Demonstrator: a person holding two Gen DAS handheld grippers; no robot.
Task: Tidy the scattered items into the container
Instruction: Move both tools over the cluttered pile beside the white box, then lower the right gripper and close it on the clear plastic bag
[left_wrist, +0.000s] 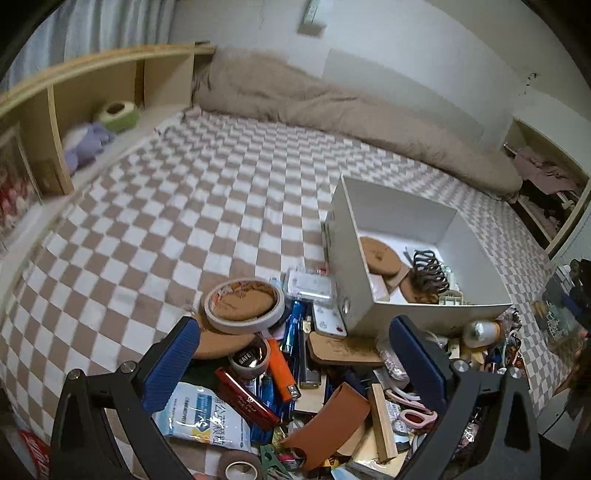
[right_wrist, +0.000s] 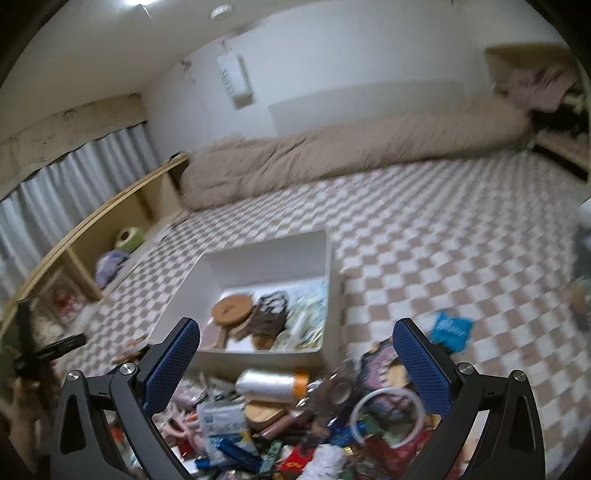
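Observation:
A white open box (left_wrist: 402, 212) (right_wrist: 273, 251) sits on the checkered bed and holds cork discs (left_wrist: 380, 254), a black hair claw (left_wrist: 430, 271) and small packets. A heap of scattered items lies in front of it: a tape roll (left_wrist: 243, 306), an orange lighter (left_wrist: 282, 371), a white-blue packet (left_wrist: 201, 419), a brown leather piece (left_wrist: 328, 419), a white bottle with orange cap (right_wrist: 273, 384), a white ring (right_wrist: 386, 415). My left gripper (left_wrist: 295, 354) is open and empty above the heap. My right gripper (right_wrist: 295, 356) is open and empty above the heap, near the box's front wall.
A beige duvet (left_wrist: 332, 107) lies along the far wall. A wooden shelf (left_wrist: 92, 96) with soft toys runs along the left of the bed. A blue packet (right_wrist: 450, 328) lies apart to the right. The checkered sheet (left_wrist: 184, 206) spreads left of the box.

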